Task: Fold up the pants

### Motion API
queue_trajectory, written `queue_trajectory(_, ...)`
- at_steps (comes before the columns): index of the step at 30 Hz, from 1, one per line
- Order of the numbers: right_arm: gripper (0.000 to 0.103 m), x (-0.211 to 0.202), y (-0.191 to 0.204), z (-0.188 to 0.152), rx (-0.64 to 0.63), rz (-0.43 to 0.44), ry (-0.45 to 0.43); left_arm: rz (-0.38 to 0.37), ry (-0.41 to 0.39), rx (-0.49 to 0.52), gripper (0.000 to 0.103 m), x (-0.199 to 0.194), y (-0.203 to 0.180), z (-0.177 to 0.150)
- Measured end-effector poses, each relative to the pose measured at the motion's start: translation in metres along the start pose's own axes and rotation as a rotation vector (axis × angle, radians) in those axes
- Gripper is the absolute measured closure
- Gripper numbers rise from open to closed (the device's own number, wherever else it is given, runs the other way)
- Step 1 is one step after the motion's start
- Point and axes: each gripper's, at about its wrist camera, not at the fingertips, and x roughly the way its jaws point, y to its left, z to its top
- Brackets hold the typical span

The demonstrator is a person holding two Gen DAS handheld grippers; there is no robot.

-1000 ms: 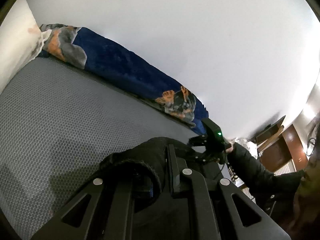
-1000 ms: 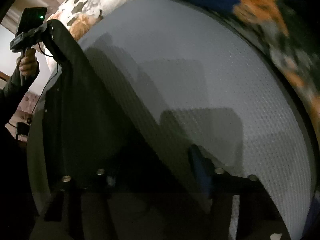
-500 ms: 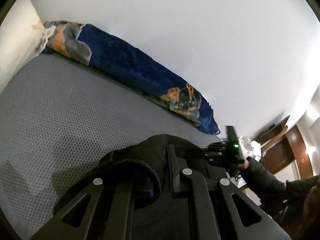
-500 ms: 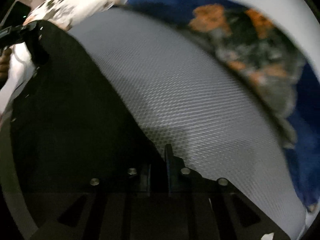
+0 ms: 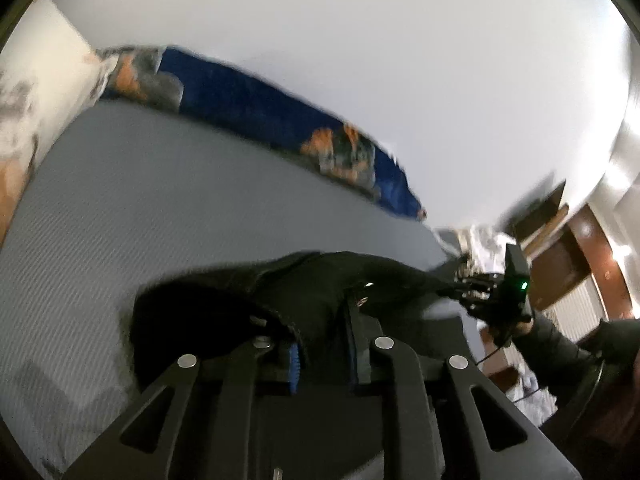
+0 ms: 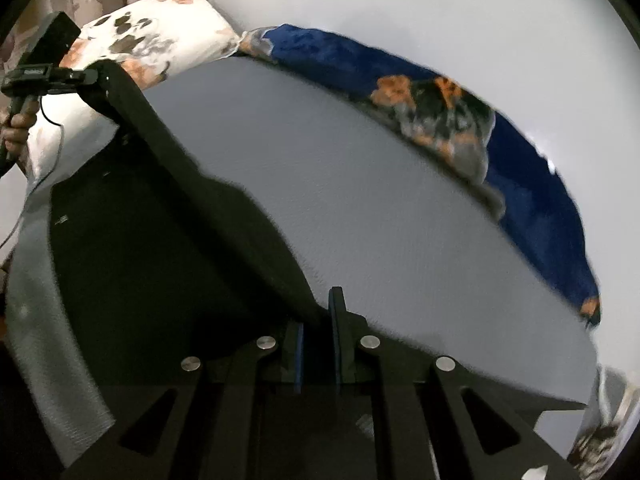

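- Left claw (image 5: pixel 322 344) — fingers pressed together on a bunched edge of the black pants (image 5: pixel 280 292), the cloth caught between the blue pads.
- Right claw (image 6: pixel 318 344) — fingers closed on another edge of the pants (image 6: pixel 160 240); in the left wrist view the same claw (image 5: pixel 470 292) appears at the far end of the garment, held by a hand (image 5: pixel 520 326).
- Pants — stretched as a dark band between the two claws, lifted at the gripped ends, the lower part lying over the grey bed (image 6: pixel 360 200).
- Blue blanket (image 6: pixel 520 152) with orange and grey print — along the far side of the bed, against the white wall (image 5: pixel 400 60).
- Floral pillow (image 6: pixel 152 40) — at the head of the bed, behind the left claw (image 6: pixel 86 78) as seen from the right wrist.
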Motion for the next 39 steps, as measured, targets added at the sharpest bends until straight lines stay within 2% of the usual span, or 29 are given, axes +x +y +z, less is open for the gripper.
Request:
queue_trajectory(2, 0.094, -0.002, 0.017, -0.019, 0.014, 0.026, 0.008, 0.013, 0.028, -0.019, 0.083, -0.006, 0.003, -0.025)
queue_trajectory(5, 0.095, -0.002, 0.043, -0.047, 0.031, 0.059, 0.036, 0.081, 0.091, -0.008, 0.082, -0.008, 0.007, -0.061)
queue_trajectory(7, 0.095, 0.003, 0.053, -0.063, 0.051, 0.086, 0.056, 0.088, 0.116, -0.021, 0.082, -0.008, 0.010, -0.082)
queue_trajectory(12, 0.095, 0.027, 0.064, -0.086, 0.070, 0.114, 0.108, 0.168, 0.204, 0.011, 0.081, 0.006, 0.012, -0.112)
queue_trajectory(16, 0.095, 0.043, 0.067, -0.092, 0.077, 0.117, 0.134, 0.270, 0.284, 0.049, 0.075, 0.015, 0.007, -0.125)
queue_trajectory(18, 0.095, 0.046, 0.068, -0.093, 0.081, 0.118, 0.136, 0.302, 0.297, 0.060, 0.068, 0.013, 0.004, -0.125)
queue_trajectory(20, 0.095, 0.045, 0.069, -0.094, 0.083, 0.118, 0.132, 0.384, 0.309, 0.066, 0.028, 0.007, 0.004, -0.127)
queue_trajectory(21, 0.095, 0.045, 0.069, -0.094, 0.082, 0.119, 0.130, 0.424, 0.301, 0.071, 0.026, 0.002, 0.005, -0.129)
queue_trajectory(24, 0.095, 0.046, 0.071, -0.097, 0.086, 0.121, 0.122, 0.414, 0.279, 0.010, 0.026, -0.013, 0.009, -0.132)
queue_trajectory(26, 0.094, 0.047, 0.071, -0.098, 0.083, 0.119, 0.114, 0.385, 0.210, -0.071, 0.026, -0.030, 0.009, -0.135)
queue_trajectory(29, 0.094, 0.046, 0.070, -0.100, 0.103, 0.130, 0.104, 0.297, 0.137, -0.233, 0.026, -0.043, 0.010, -0.140)
queue_trajectory(31, 0.094, 0.046, 0.068, -0.101, 0.114, 0.138, 0.099, 0.259, 0.131, -0.337, 0.027, -0.041, 0.015, -0.144)
queue_trajectory(33, 0.094, 0.046, 0.068, -0.101, 0.115, 0.140, 0.095, 0.232, 0.145, -0.434, 0.032, -0.033, 0.022, -0.150)
queue_trajectory(35, 0.094, 0.046, 0.067, -0.101, 0.114, 0.139, 0.093, 0.220, 0.160, -0.512, 0.044, -0.024, 0.030, -0.153)
queue_trajectory(36, 0.094, 0.046, 0.067, -0.100, 0.115, 0.139, 0.092, 0.221, 0.163, -0.539, 0.045, -0.021, 0.033, -0.155)
queue_trajectory(37, 0.094, 0.046, 0.067, -0.101, 0.118, 0.139, 0.091, 0.229, 0.169, -0.555, 0.054, -0.016, 0.034, -0.156)
queue_trajectory(38, 0.094, 0.046, 0.067, -0.101, 0.121, 0.139, 0.090, 0.237, 0.169, -0.564, 0.058, -0.012, 0.035, -0.155)
queue_trajectory(39, 0.094, 0.046, 0.067, -0.100, 0.123, 0.138, 0.089, 0.242, 0.162, -0.567, 0.059, -0.009, 0.033, -0.153)
